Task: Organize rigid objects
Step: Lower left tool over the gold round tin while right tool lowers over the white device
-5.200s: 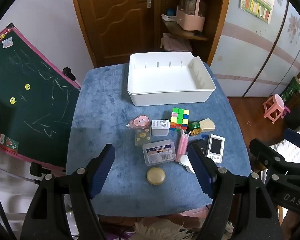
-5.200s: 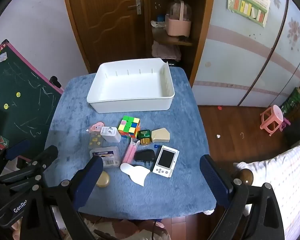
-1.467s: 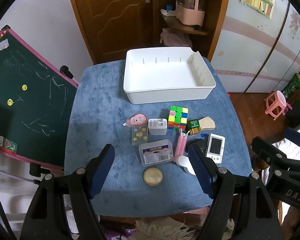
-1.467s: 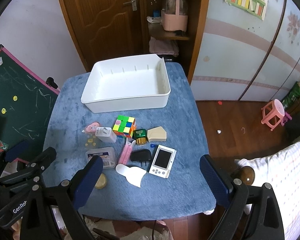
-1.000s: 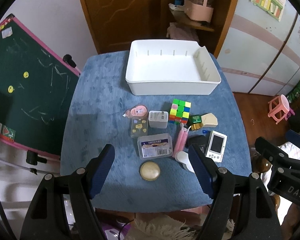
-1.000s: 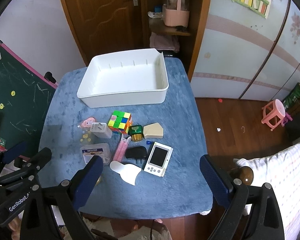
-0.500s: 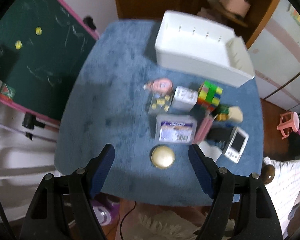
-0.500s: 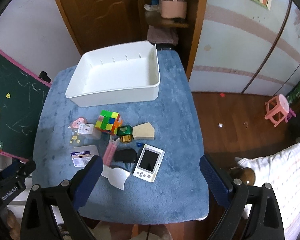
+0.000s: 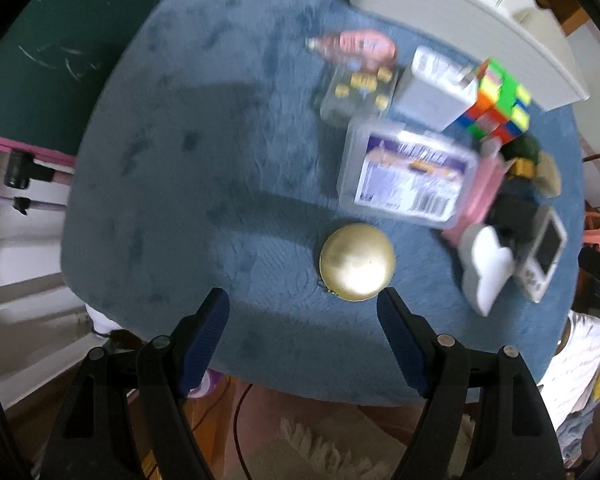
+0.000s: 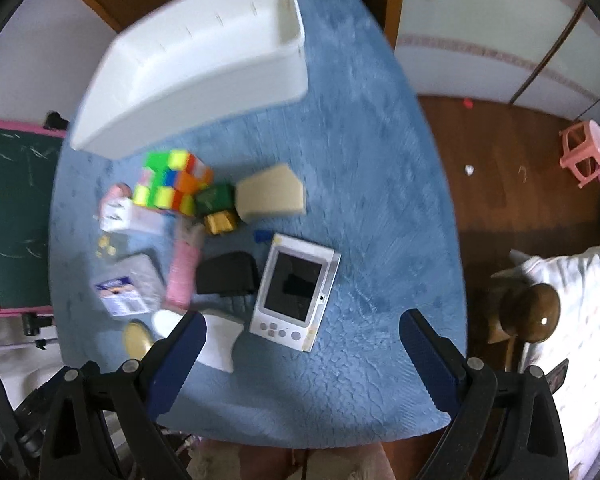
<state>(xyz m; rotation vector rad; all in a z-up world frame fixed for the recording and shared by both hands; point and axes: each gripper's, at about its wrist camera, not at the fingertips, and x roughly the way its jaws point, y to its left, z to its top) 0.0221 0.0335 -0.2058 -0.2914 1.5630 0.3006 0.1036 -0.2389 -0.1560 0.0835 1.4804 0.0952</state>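
Note:
A blue-covered table [image 9: 172, 184] holds a white bin [image 10: 204, 60] at the far side and a cluster of small items. My left gripper [image 9: 304, 300] is open and empty, just short of a round gold tin [image 9: 357, 262]. Beyond it lie a clear labelled box [image 9: 406, 176], a white charger [image 9: 430, 92], a colour cube [image 9: 498, 100] and a pink tape dispenser [image 9: 360, 46]. My right gripper [image 10: 302, 324] is open and empty above a white handheld device [image 10: 294, 280], next to a black adapter [image 10: 228, 274], a beige block [image 10: 270, 194] and the cube [image 10: 172, 182].
A green chalkboard [image 9: 52, 40] leans at the table's left. A pink stool [image 10: 584, 152] stands on the wooden floor to the right. A dark wooden knob [image 10: 530, 312] and a white cloth [image 10: 580, 320] lie near right. A white scoop-like piece [image 9: 486, 268] lies by the device.
Both grippers have dropped down towards the table and tilted. The left one has closed in on the gold tin, the right one on the handheld device. Nothing on the table has moved.

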